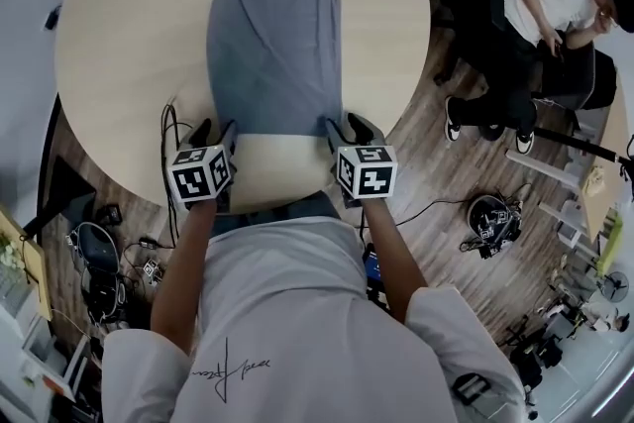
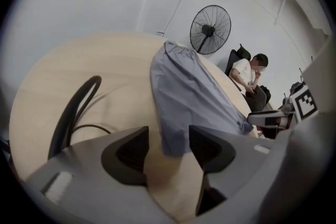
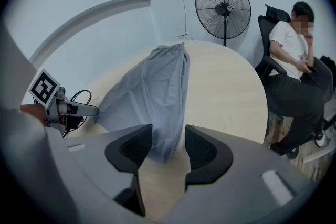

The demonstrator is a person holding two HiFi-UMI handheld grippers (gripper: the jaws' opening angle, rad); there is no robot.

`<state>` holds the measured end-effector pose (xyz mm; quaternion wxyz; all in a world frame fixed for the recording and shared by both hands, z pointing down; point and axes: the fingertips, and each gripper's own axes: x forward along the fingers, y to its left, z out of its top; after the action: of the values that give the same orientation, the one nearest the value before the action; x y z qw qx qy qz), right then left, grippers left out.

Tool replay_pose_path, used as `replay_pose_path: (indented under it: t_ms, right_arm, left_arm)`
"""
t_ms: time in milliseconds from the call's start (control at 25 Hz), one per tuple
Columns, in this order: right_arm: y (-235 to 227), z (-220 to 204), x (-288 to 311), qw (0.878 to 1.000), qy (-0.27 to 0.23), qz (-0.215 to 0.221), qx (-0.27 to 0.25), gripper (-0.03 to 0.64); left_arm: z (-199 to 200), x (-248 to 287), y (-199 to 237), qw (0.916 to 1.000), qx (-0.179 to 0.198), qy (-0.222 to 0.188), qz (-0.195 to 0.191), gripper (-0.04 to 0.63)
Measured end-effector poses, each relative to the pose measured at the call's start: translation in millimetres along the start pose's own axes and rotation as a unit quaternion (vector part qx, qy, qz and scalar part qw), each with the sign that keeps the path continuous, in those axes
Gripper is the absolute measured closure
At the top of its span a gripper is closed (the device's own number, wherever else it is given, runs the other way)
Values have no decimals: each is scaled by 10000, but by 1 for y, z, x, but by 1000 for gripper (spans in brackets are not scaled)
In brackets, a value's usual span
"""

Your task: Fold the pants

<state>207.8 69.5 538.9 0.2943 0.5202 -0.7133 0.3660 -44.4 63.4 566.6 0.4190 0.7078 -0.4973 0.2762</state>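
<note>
Holds the left gripper (image 1: 216, 129) at the near left corner of the grey pants (image 1: 272, 25), jaws spread, with the hem corner between them but not pinched. Holds the right gripper (image 1: 352, 126) at the near right corner, jaws likewise apart on either side of the fabric edge without pressing. Shows the pants stretched flat ahead of both grippers across the round wooden table (image 1: 119, 35).

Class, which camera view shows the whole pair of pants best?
The head view: the gray pants lie flat on the round table, seen nearly whole from above. Each gripper view shows them foreshortened, from one near corner.
</note>
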Motion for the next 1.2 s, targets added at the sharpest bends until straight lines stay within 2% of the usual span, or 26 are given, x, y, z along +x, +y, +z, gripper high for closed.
replay_pose_path:
  t_ms: [200,480,720,800,960,1080,1200]
  right_arm:
    - [3,-17,13,9994,305,-54,178,448]
    - [4,-22,17,9969,300,-721,-2,449]
    - [15,-28,18,9953,514,-815,-56,457]
    - [16,-27,17,9951,513,-841,-63,476]
    - [29,-26,21,9961,544,-690,-114,595]
    - [39,-26,24,9971,552,-515,-97,600]
    - [38,-23,22,9978,525,-413,-6,601]
  left_arm:
    - [-2,1,0,9998,143,42,165,328]
    - [-7,7,-8,9965,654,184,492,328]
    - [-10,9,-10,9920,951,239,801,330]
    - [-6,8,-12,9926,877,194,818,368]
    - [-2,8,-13,9933,837,182,776,430]
    - [-5,12,-11,9935,851,212,722,518]
    - [-3,13,-15,9947,784,215,629,523]
